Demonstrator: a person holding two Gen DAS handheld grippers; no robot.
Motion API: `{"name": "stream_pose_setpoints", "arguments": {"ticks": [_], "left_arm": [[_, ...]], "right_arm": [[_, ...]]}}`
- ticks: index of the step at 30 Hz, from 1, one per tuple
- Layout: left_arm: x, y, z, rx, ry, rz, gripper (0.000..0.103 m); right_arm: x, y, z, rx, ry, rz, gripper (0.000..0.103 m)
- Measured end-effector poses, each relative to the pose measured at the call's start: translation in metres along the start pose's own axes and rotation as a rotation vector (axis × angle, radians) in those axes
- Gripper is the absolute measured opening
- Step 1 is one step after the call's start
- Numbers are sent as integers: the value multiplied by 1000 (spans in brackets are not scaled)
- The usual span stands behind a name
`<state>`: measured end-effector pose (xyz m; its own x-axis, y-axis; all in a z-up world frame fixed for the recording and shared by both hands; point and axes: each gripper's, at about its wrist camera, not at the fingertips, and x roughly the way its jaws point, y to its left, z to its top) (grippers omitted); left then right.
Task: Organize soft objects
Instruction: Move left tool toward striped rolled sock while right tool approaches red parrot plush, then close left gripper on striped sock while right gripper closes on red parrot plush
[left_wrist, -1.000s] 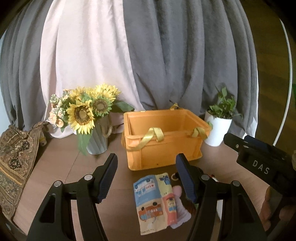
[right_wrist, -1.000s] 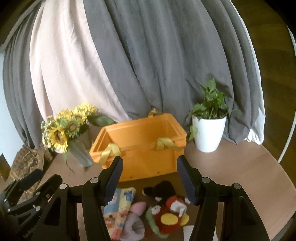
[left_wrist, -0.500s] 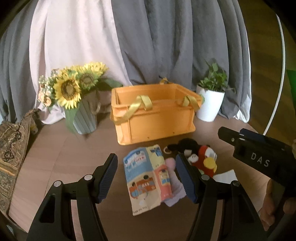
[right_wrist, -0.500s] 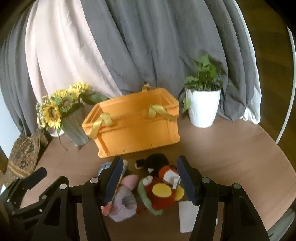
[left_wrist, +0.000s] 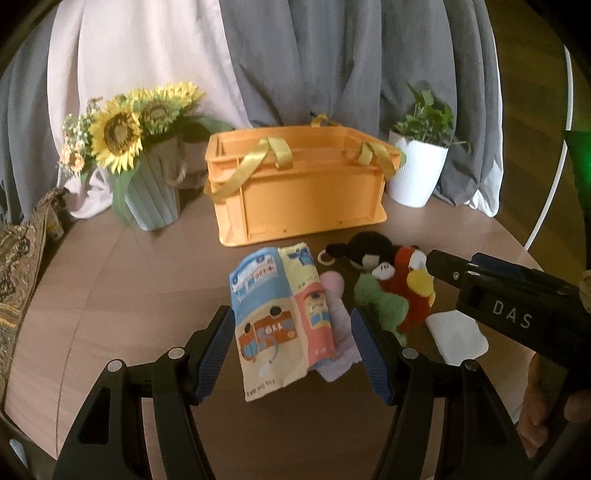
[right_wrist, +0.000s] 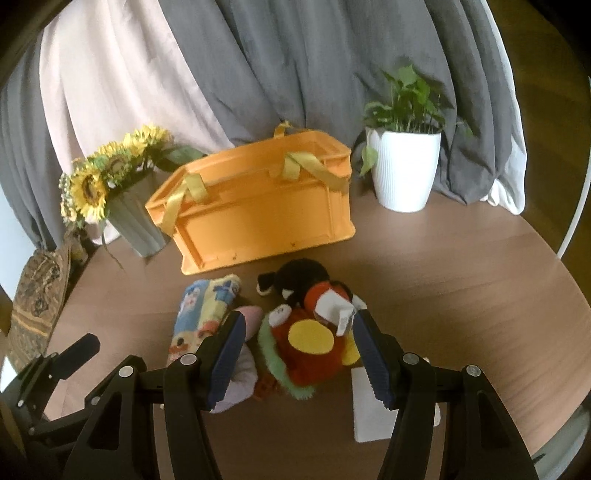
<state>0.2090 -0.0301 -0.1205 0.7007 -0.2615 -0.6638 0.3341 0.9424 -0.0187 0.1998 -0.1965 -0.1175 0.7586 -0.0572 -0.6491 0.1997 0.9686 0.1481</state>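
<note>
Soft daylight, moderately bright, warm cast. Worktop (right_wrist: 461, 266) carries a pale sheen on its right side in the right wrist view; toys throw short soft shadows. Heavy fisheye in both views: curtains (left_wrist: 332, 55) bow outward, corners vignette to black. Slight blur overall, sunflowers (left_wrist: 118, 136) and crate (left_wrist: 303, 192) soft. Green flare at left view's right edge.

Printed cloth book (left_wrist: 275, 314) flat on table, plush toy (right_wrist: 314, 339) beside, orange crate (left_wrist: 299, 188) behind
</note>
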Motion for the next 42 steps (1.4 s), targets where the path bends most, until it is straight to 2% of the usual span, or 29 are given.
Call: {"name": "stream_pose_setpoints", "arguments": {"ticks": [11,23,35,42], "left_arm": [[22,-6,-21,1,67,8,65],[40,-11,-24,34,60,29,64],[53,-6,-31,17,84,51,64],[56,-1,-30,1,81,60,59]], "right_arm": [[20,-6,-20,0,81,2,62],[38,-10,-32,11,115,4,62],[59,-6,-37,-17,125,16,62],[72,-6,-42,-8,148,26,62]]}}
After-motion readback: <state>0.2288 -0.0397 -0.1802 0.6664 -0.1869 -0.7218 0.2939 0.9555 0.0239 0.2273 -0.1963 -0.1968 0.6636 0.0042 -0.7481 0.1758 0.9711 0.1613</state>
